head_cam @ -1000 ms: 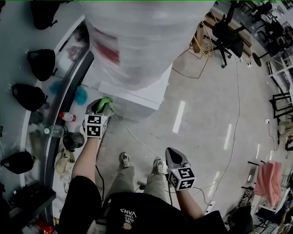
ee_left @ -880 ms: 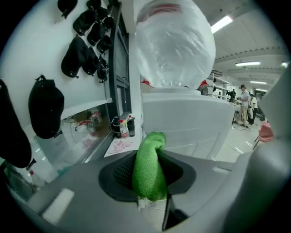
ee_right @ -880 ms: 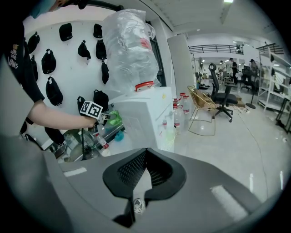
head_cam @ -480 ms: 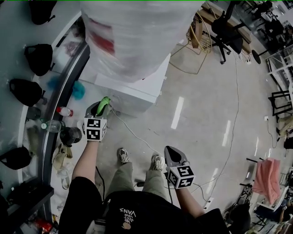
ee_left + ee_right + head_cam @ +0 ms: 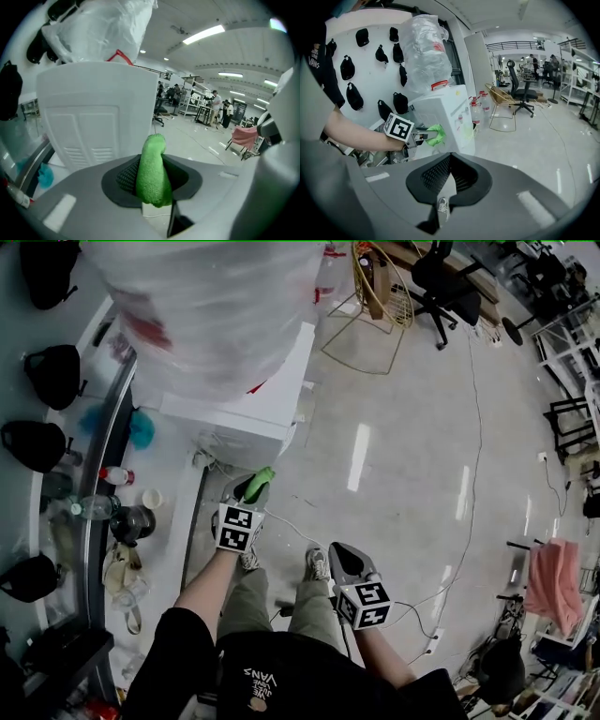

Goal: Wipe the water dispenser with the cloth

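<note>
The water dispenser (image 5: pixel 246 401) is a white cabinet with a plastic-wrapped bottle (image 5: pixel 202 306) on top, at the upper left of the head view. My left gripper (image 5: pixel 249 495) hangs just below its near corner, shut on a folded green cloth (image 5: pixel 261 480). In the left gripper view the cloth (image 5: pixel 152 171) sticks up between the jaws, a short way off the dispenser's ribbed panel (image 5: pixel 91 124). My right gripper (image 5: pixel 343 562) is shut and empty over the floor. The right gripper view shows its closed jaws, with the left gripper (image 5: pixel 417 137), cloth (image 5: pixel 435 132) and dispenser (image 5: pixel 449 112) beyond.
A curved counter (image 5: pixel 98 521) at the left carries bottles, a cup and a dark kettle. Black bags (image 5: pixel 28 442) hang on the wall. A wire basket (image 5: pixel 370 296), an office chair (image 5: pixel 441 277) and cables (image 5: pixel 469 474) lie on the glossy floor.
My left gripper with the cloth has drawn back from the dispenser's lower front and shifted right. The right gripper has barely moved. The head view has swung leftward.
</note>
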The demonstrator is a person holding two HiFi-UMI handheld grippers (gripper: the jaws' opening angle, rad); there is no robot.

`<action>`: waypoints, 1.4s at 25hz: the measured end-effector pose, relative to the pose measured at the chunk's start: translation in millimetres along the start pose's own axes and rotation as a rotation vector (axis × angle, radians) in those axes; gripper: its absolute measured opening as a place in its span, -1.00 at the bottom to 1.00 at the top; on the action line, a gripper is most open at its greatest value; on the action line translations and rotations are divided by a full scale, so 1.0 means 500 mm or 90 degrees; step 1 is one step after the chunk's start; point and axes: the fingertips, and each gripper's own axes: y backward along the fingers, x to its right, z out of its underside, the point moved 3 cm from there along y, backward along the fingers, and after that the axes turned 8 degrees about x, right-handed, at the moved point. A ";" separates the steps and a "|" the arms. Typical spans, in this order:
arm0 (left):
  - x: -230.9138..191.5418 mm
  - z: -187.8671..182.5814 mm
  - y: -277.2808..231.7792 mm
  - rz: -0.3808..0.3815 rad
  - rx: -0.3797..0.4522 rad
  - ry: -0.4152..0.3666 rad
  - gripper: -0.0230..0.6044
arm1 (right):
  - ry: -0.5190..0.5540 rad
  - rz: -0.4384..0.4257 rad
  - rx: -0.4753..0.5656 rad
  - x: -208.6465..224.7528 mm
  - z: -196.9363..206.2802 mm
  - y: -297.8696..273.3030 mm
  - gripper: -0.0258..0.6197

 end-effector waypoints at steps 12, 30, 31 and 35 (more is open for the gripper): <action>-0.040 -0.091 -0.067 -0.031 0.002 -0.052 -0.57 | -0.027 0.020 -0.016 0.038 0.048 0.033 -0.91; -0.420 -0.054 0.062 -0.216 -0.022 -0.037 -0.57 | -0.002 -0.018 -0.049 -0.047 0.037 -0.063 -0.91; -0.438 -0.052 0.069 -0.226 -0.023 -0.034 -0.57 | 0.000 -0.021 -0.051 -0.053 0.037 -0.067 -0.91; -0.475 -0.052 0.092 -0.252 -0.026 -0.026 -0.57 | 0.003 -0.027 -0.057 -0.062 0.039 -0.072 -0.91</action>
